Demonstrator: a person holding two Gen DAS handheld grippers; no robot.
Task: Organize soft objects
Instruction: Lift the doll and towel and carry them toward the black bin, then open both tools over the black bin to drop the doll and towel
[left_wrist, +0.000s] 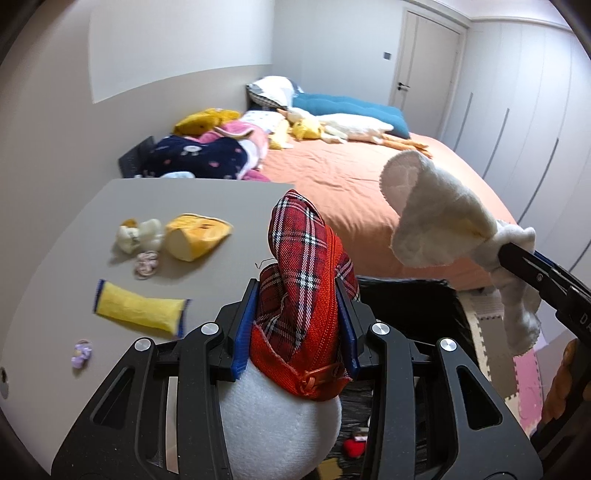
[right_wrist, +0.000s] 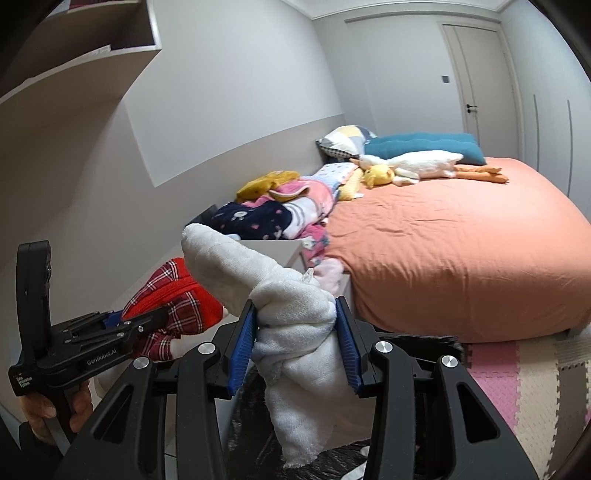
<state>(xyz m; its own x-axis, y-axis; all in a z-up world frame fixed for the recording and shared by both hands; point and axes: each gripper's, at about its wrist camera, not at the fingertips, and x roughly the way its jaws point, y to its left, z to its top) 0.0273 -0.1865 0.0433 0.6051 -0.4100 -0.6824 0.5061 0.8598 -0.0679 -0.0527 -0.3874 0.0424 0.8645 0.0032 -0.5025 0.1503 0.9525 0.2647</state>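
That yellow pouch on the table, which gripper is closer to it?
Left. The left gripper, shut on the red plaid plush, is right beside the yellow pouch; the right gripper is farther off, toward the bed.

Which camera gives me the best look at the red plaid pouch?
The left wrist view: the red plaid pouch fills the centre, clamped in the left gripper, zipper visible. The right wrist view shows the pouch only partly, off to the side behind that gripper.
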